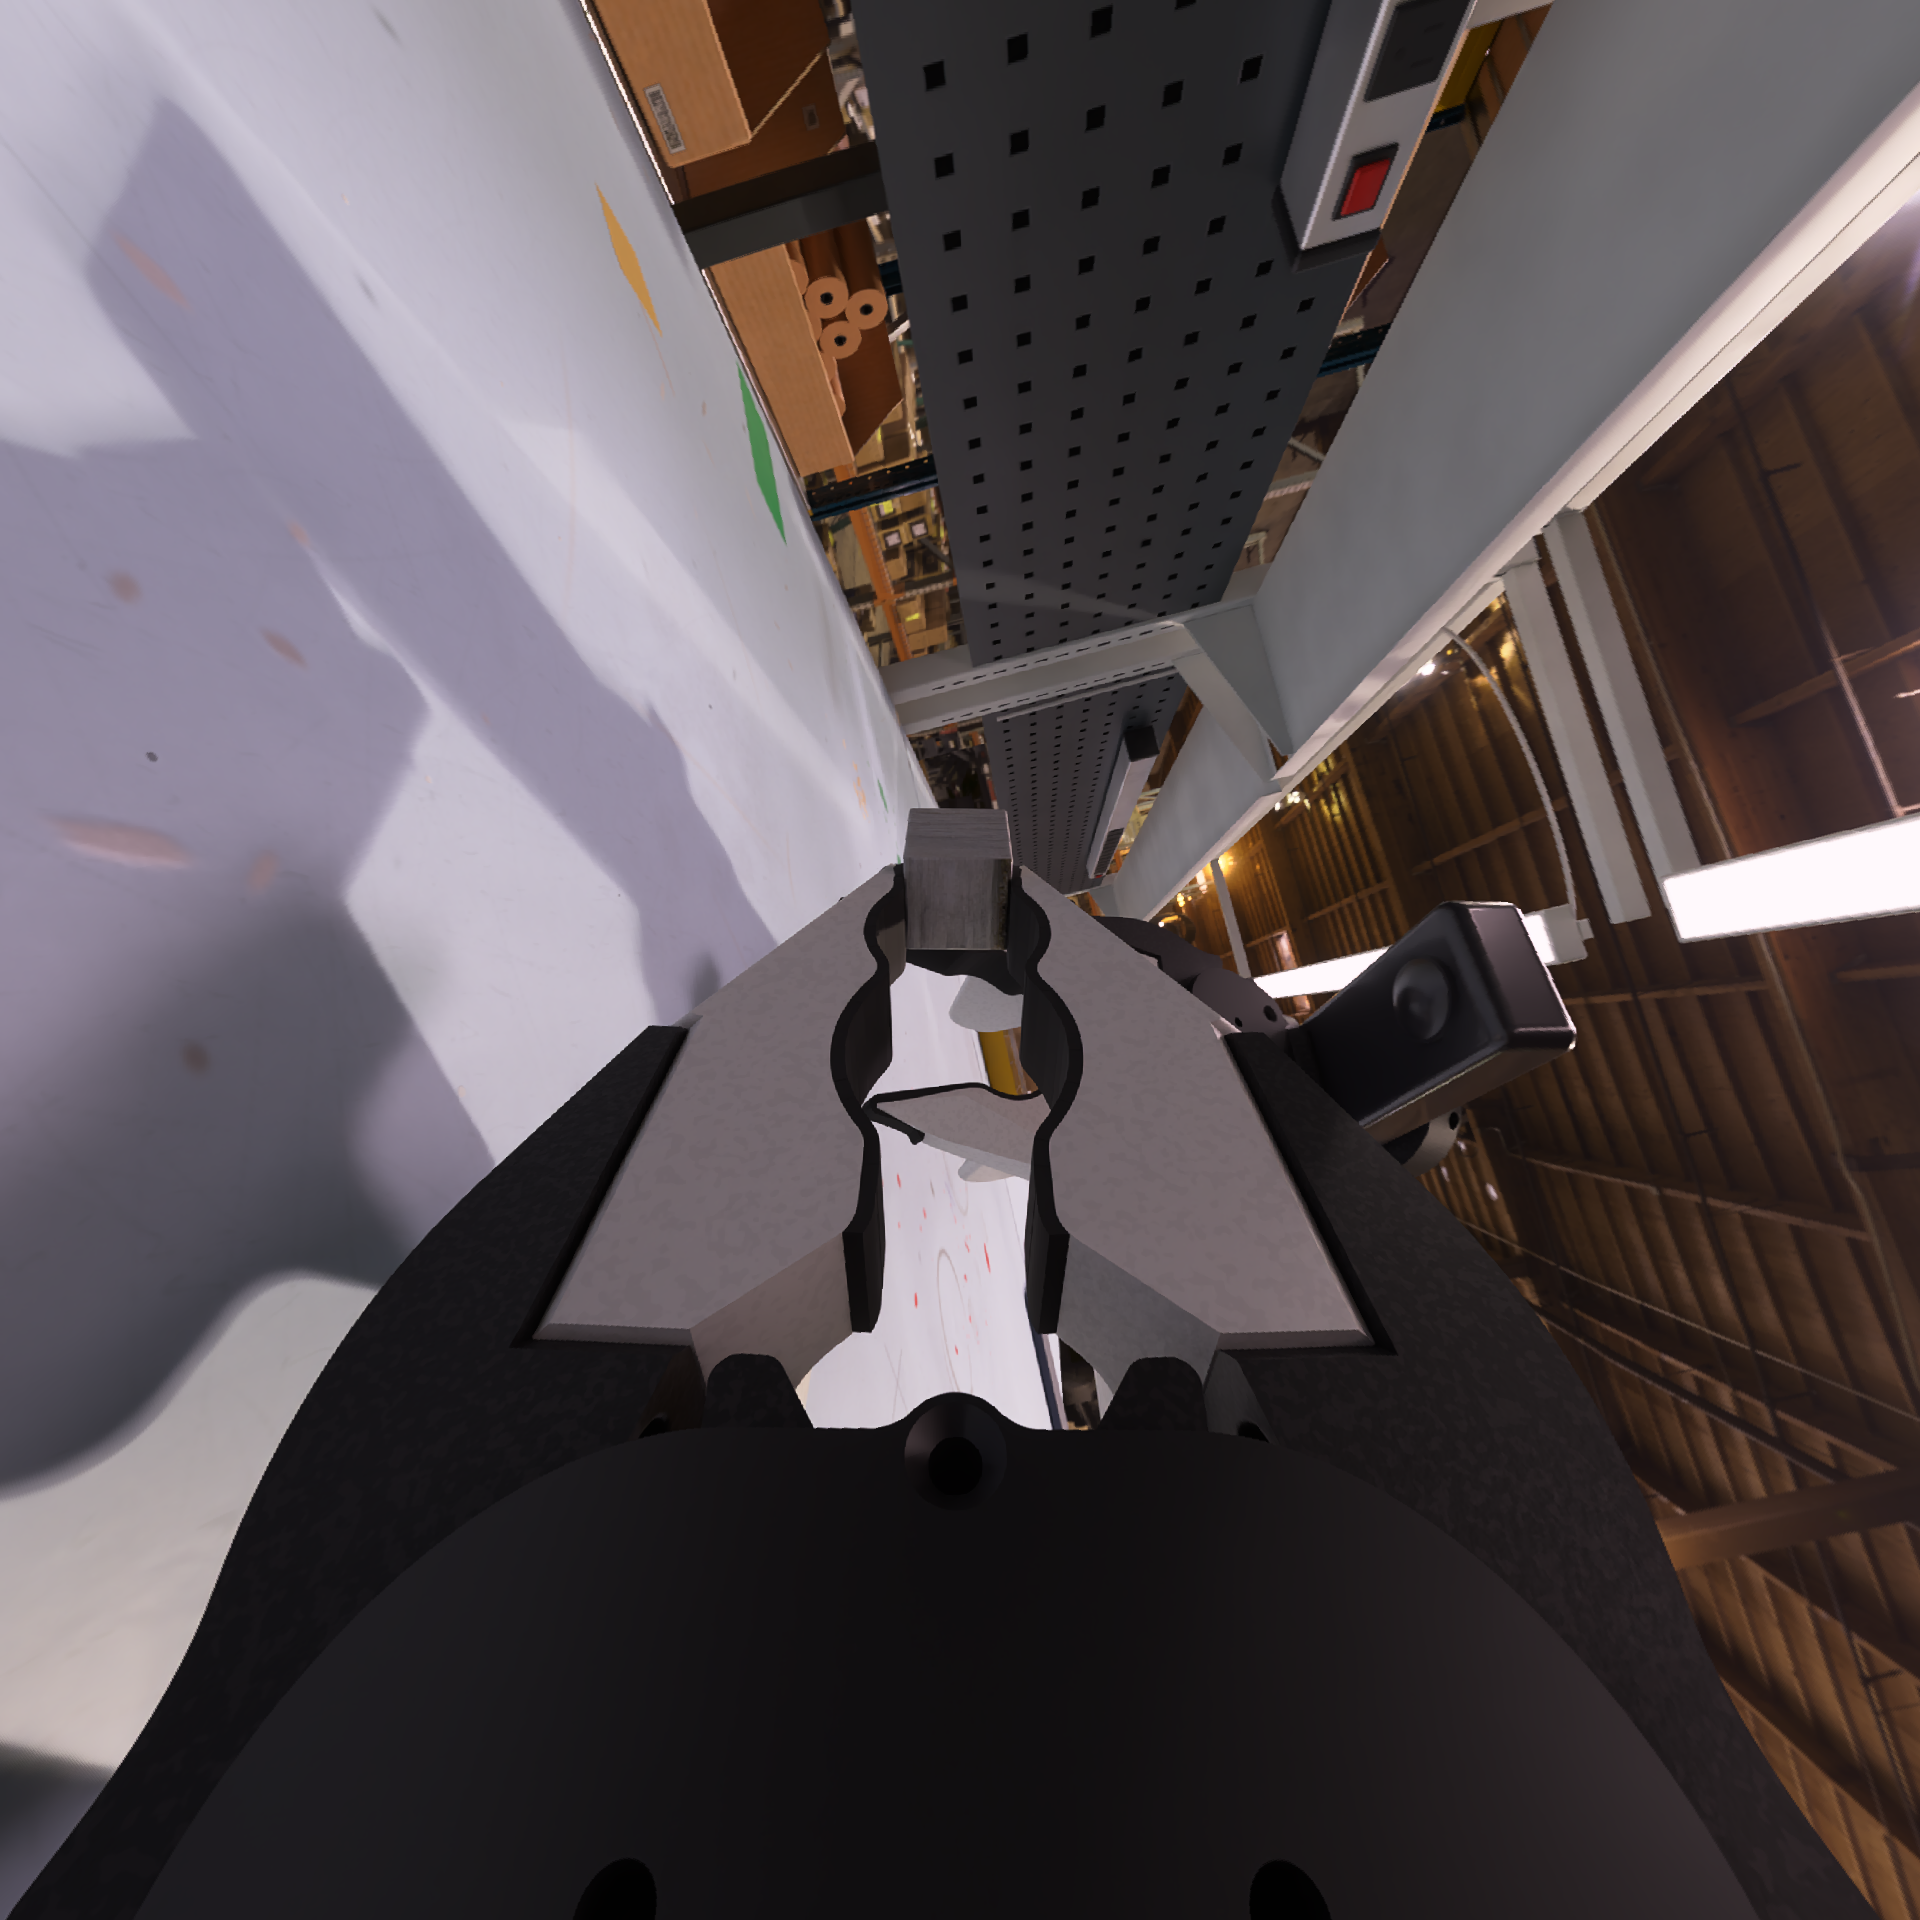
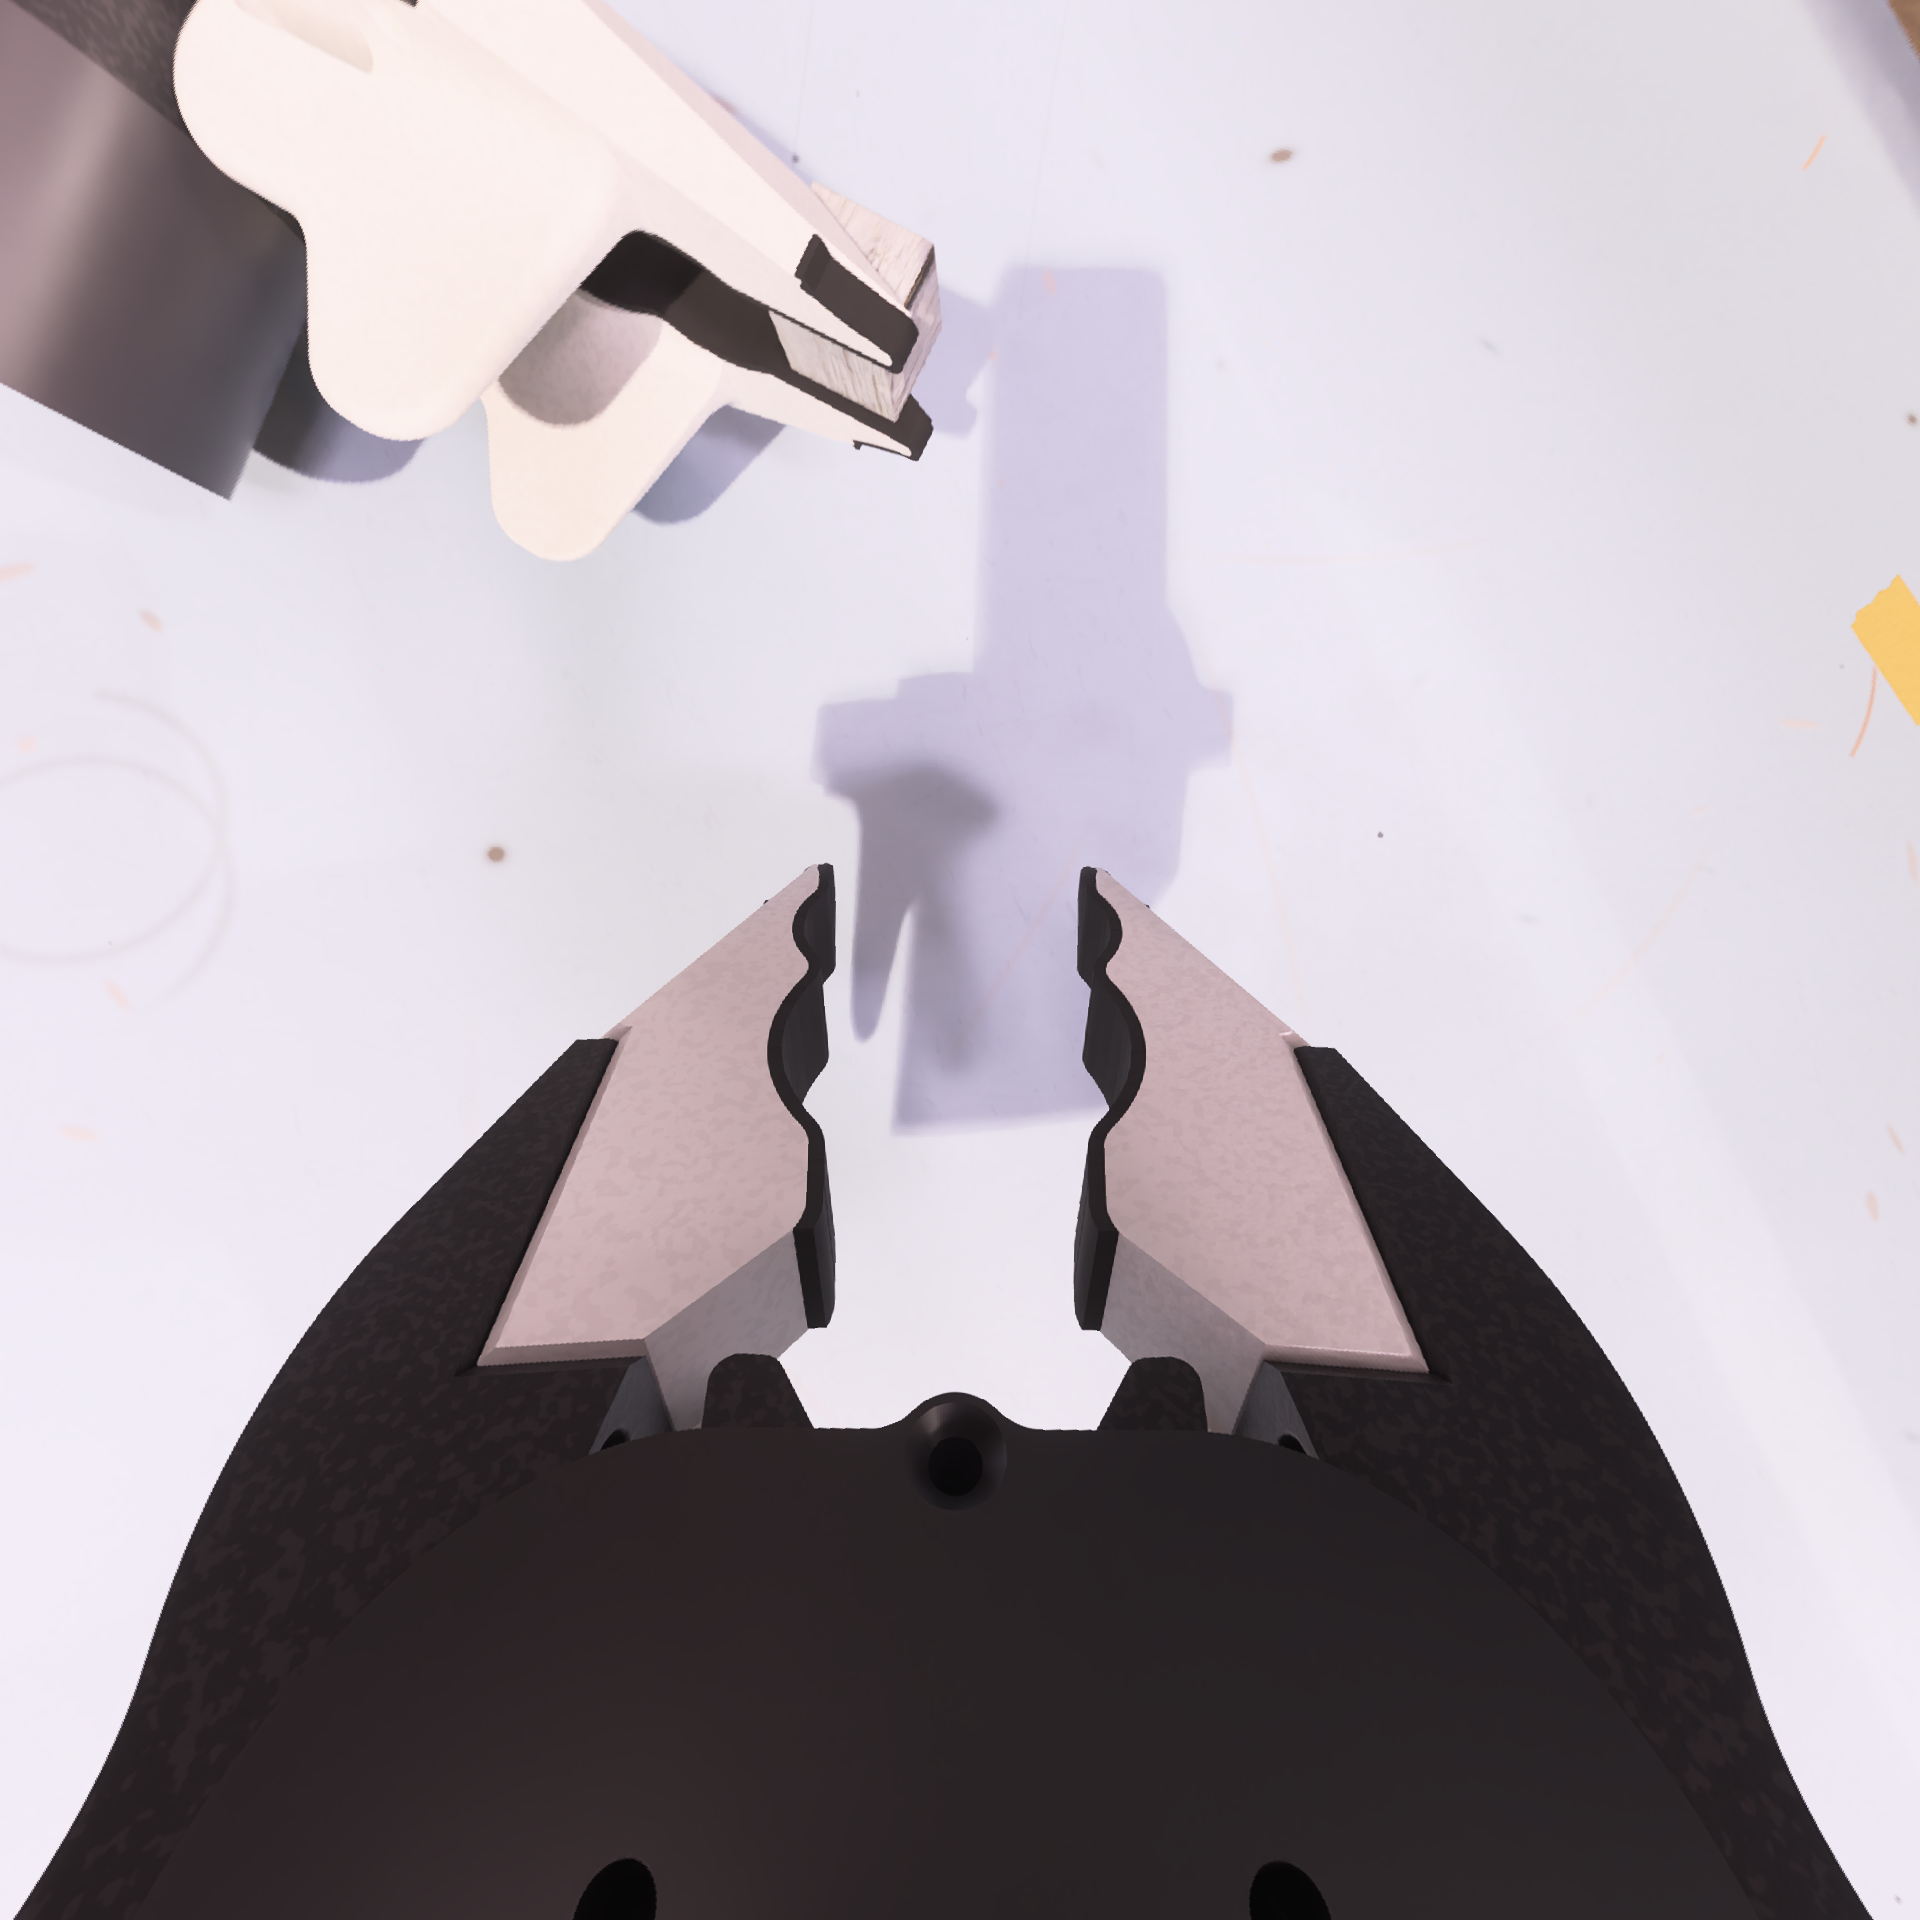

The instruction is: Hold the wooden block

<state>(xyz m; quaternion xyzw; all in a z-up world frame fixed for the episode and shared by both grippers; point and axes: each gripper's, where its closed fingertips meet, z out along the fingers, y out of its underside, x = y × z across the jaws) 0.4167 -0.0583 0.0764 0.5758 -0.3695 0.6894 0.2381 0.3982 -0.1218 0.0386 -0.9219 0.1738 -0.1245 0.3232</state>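
My left gripper [image 1: 956,894] is shut on a small grey-brown wooden block [image 1: 958,883], held at the fingertips above the white table [image 1: 364,623]. The view is rolled, so the table runs up the left side. In the right wrist view the left gripper [image 2: 894,353] shows at the upper left with the wooden block [image 2: 904,286] between its tips, held off the table. My right gripper [image 2: 956,894] is open and empty, pointing down at the white table [image 2: 1455,520], below and apart from the block. The right gripper's body [image 1: 1444,1008] shows beyond the left fingers.
A dark pegboard panel [image 1: 1091,343] and a box with a red switch [image 1: 1361,135] stand past the table edge. Cardboard boxes [image 1: 707,83] sit on shelves behind. Yellow tape [image 2: 1891,634] marks the table at the right. Shadows of the grippers [image 2: 1070,675] fall on the table.
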